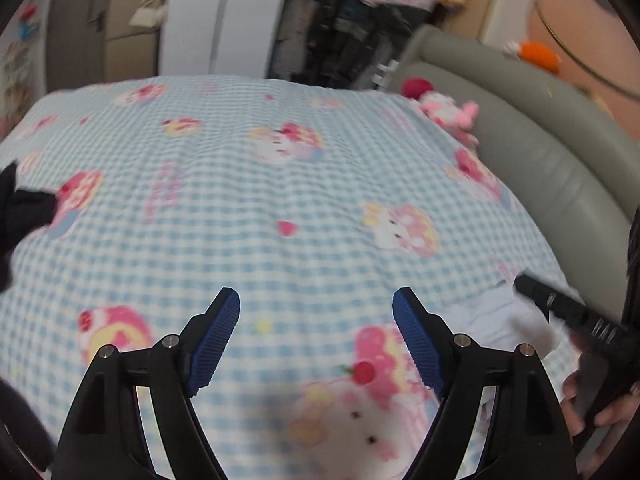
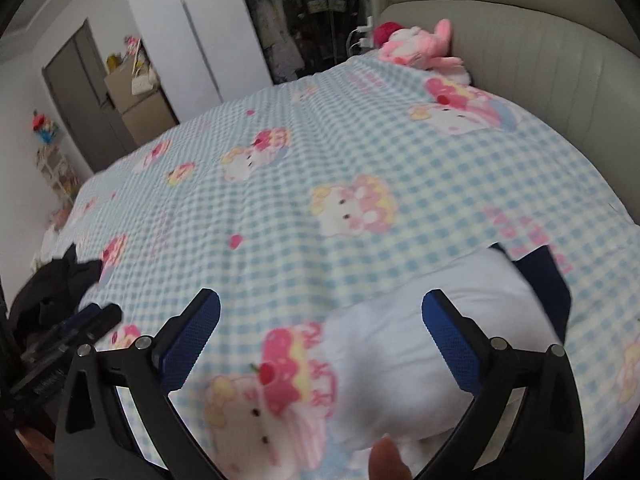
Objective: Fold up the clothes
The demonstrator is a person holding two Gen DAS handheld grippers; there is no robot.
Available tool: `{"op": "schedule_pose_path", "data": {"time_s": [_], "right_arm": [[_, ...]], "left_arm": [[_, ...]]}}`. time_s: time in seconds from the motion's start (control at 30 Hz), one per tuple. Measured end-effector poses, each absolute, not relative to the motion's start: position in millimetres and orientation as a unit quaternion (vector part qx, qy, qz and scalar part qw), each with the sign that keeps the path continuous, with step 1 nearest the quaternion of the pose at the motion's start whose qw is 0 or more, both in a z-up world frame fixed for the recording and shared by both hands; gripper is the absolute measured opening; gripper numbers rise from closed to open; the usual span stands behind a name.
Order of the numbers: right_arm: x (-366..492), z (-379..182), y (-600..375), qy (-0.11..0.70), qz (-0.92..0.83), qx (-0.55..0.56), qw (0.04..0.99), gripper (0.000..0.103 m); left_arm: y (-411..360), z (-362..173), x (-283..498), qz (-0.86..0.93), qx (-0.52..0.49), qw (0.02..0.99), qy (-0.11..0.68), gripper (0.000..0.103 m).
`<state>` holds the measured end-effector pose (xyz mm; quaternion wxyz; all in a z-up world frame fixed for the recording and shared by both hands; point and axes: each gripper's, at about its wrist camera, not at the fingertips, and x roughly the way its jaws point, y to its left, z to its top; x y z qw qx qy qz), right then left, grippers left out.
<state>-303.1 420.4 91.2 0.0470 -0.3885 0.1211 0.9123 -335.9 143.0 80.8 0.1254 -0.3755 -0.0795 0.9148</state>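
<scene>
A white folded garment (image 2: 420, 344) lies on the blue checked blanket (image 2: 320, 148), with a navy piece (image 2: 548, 280) showing at its far edge. My right gripper (image 2: 322, 300) hangs open above the blanket, and the white garment sits below its right finger without touching the pads. My left gripper (image 1: 316, 300) is open over bare blanket (image 1: 280, 184) with nothing between its fingers. In the left wrist view the white garment (image 1: 492, 320) is at the right, beside the right tool's black finger (image 1: 552, 304). A pile of dark clothes (image 2: 52, 284) lies at the blanket's left edge.
A grey padded headboard (image 2: 520, 60) borders the bed on the right. A pink plush toy (image 2: 416, 46) rests by its far end. Beyond the bed stand a white wardrobe (image 2: 192, 32), cardboard boxes (image 2: 136, 96) and an open closet. A thumb (image 2: 386, 460) shows at the bottom edge.
</scene>
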Motion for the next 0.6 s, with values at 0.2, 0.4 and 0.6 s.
{"op": "schedule_pose_path", "data": {"time_s": [0.2,0.4,0.6], "right_arm": [[-293,92,326,0.034,0.917,-0.397,0.01,0.102],[-267,105,271,0.071,0.918,-0.389,-0.011,0.102],[-214,109,227,0.086,0.919,-0.382,-0.035,0.102]], "left_arm": [[58,100,-317,0.926,-0.358,0.066,-0.099,0.082],[-8,110,-273,0.929,-0.355,0.018,-0.098,0.085],[-62,101,-209,0.926,-0.359,-0.003,-0.114,0.089]]}}
